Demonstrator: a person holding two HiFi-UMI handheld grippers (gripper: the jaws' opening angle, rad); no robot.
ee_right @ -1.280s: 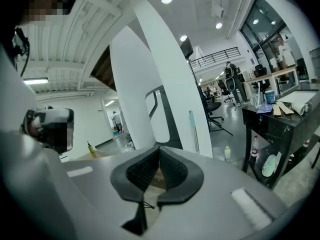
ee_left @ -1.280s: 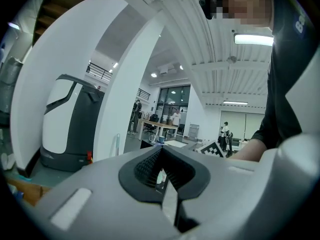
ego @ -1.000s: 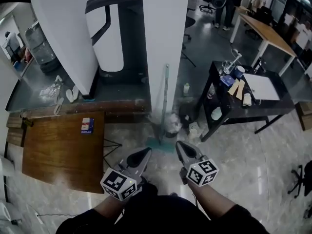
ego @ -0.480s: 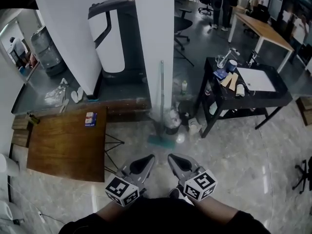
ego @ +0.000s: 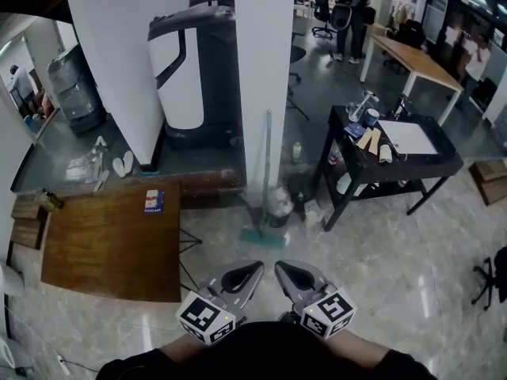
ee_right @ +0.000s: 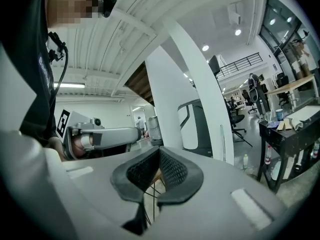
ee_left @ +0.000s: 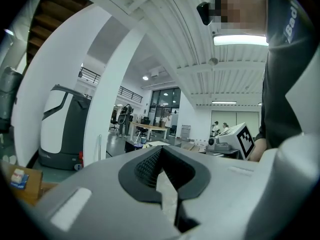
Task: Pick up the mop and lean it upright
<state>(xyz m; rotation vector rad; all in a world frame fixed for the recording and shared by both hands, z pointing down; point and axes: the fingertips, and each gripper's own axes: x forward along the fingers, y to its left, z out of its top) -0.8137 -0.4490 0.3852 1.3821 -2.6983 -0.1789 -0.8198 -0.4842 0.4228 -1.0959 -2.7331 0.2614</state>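
Note:
The mop stands upright with its thin handle leaning on the white pillar and its teal head on the floor. Both grippers are held close to the person's body, well short of the mop and touching nothing. My left gripper is shut and holds nothing. My right gripper is shut and holds nothing too. In the left gripper view the mop handle shows far off beyond the closed jaws of the left gripper. Past the right gripper, the mop handle shows against the pillar.
A brown wooden table stands at the left with a small box on it. A black table with bottles and papers is at the right. A grey and white machine stands behind the pillar, a bin by the mop's foot.
Both grippers have drawn back toward the person and away from the mop. The mop stays leaning on the pillar.

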